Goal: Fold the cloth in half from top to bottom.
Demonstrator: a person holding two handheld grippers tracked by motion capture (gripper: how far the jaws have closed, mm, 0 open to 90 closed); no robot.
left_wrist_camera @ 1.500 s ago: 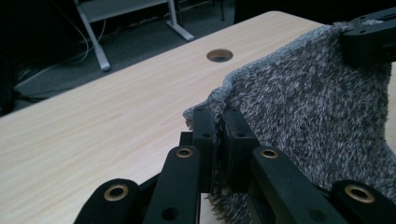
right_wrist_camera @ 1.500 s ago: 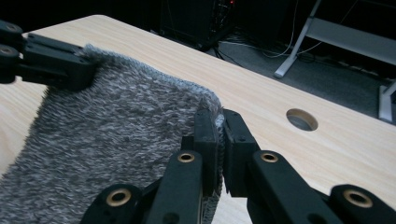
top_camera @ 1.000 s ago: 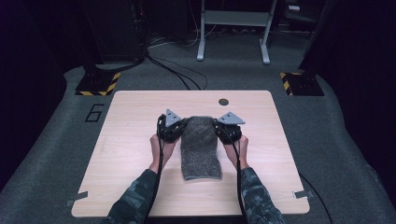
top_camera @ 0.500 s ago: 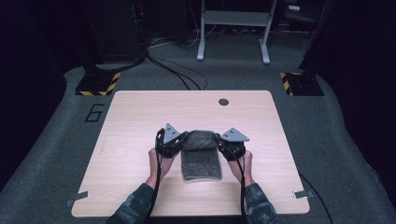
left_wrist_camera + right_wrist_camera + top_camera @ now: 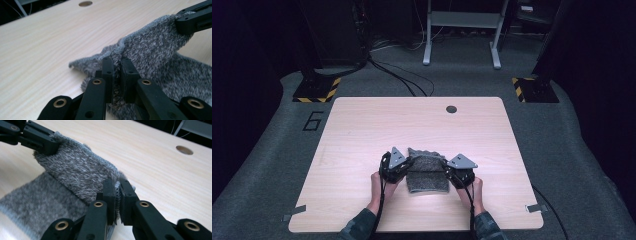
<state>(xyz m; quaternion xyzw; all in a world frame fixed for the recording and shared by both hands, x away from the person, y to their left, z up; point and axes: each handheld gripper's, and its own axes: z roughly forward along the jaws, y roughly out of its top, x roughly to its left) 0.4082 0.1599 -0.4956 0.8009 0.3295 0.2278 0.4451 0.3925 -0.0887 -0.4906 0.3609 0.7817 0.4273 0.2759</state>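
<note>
I see light wood bench (image 5: 362, 150), round cable hole (image 5: 451, 109) near far edge. Grey fuzzy knit cloth (image 5: 427, 177) lies folded near my side.

Both tongs, L (image 5: 408, 165) & R (image 5: 446, 170), clamped, low.

The fuzzy grey knitted cloth (image 5: 160, 57) runs past the left gripper view's right edge; its pinched hem hides between the jaws, and its folded-under layer stays unseen.

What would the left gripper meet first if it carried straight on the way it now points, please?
Probably the right gripper: the left gripper, shut on the grey cloth, points along the raised fold towards it, though depth is hard to judge.
</note>
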